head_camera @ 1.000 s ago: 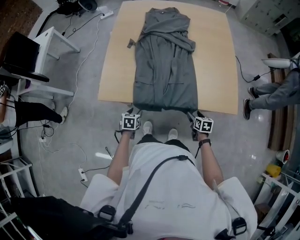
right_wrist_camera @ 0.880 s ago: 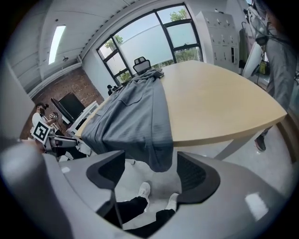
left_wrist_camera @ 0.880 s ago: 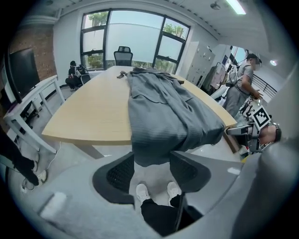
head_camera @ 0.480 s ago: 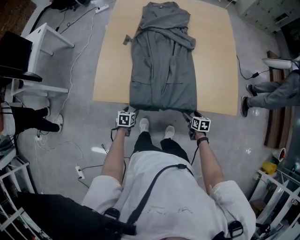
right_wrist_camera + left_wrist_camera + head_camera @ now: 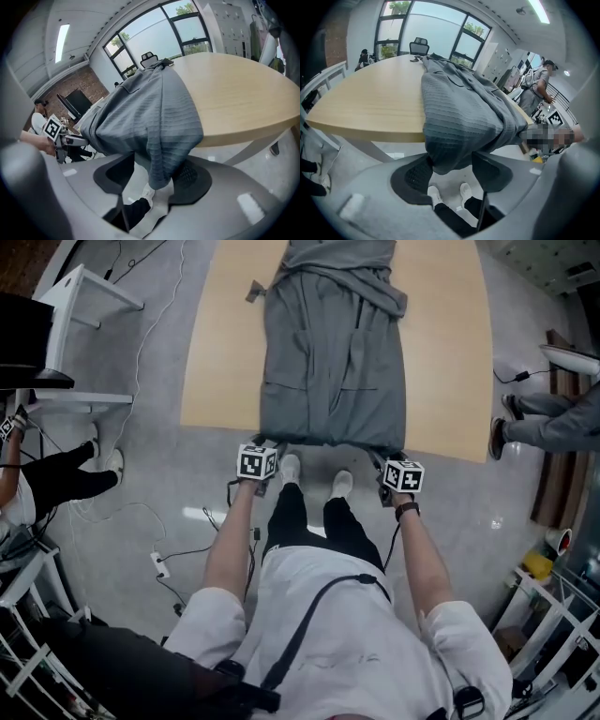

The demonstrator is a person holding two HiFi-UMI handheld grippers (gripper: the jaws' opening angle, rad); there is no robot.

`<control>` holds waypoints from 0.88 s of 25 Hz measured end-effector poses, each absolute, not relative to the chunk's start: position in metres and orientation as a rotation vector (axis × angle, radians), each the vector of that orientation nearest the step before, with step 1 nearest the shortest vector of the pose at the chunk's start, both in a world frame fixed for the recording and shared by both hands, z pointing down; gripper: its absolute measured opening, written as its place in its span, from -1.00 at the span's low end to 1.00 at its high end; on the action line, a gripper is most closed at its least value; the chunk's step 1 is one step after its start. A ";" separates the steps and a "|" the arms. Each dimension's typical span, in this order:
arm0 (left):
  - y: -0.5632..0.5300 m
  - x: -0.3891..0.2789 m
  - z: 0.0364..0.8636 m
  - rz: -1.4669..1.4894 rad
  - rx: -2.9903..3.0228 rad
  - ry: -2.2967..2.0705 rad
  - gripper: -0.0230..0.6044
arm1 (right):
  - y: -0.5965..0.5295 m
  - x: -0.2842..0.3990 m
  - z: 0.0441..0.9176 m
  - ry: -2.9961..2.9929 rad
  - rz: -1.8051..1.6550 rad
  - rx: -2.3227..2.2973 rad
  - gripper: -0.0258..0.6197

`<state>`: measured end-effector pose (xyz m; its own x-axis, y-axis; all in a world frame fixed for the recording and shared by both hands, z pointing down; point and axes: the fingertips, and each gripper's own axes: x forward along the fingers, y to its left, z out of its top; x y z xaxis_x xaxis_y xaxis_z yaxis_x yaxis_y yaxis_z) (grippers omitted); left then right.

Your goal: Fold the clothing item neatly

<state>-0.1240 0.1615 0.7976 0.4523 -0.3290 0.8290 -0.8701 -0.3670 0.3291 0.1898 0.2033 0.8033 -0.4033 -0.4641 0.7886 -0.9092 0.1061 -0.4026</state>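
A long grey garment (image 5: 333, 362) lies flat and lengthwise on the pale wooden table (image 5: 225, 352). Its collar end is at the far side. Its bottom hem hangs a little over the near edge, just in front of the person. 2 pockets show on its front, and a short strip of the same cloth sticks out on the table beside its upper left side.

The left claw (image 5: 265, 442) is at the hem's left corner and the right claw (image 5: 380, 454) is at the hem's right corner. Both are just below the table edge and tilted downward.

In the left gripper view, the left claw (image 5: 452, 171) has just been opening. Its jaws stand wide apart, and the ribbed hem corner (image 5: 459, 136) droops between them. Floor shows in the gap below the cloth, so nothing is clamped.

In the right gripper view, the right claw (image 5: 152, 176) has just been closing. Its jaws are still apart. The other hem corner (image 5: 164, 140) hangs down between them, close to 1 pad, with a gap of floor beside the other, so there is no grip here either.

The person's 2 white shoes (image 5: 291, 468) stand on the grey floor (image 5: 169, 474) between the claws.
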 end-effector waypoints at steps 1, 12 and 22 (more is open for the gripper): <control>0.164 -0.122 0.797 0.859 1.904 -1.001 -0.07 | 0.204 0.187 0.802 -1.920 1.255 1.337 -0.24; 0.187 -0.115 0.774 0.874 1.886 -1.015 -0.84 | 0.210 0.156 0.771 -2.035 1.252 1.277 -0.85; 0.188 -0.076 0.697 0.634 1.941 -0.979 -0.85 | 0.212 0.138 0.700 -2.210 1.132 1.204 -0.86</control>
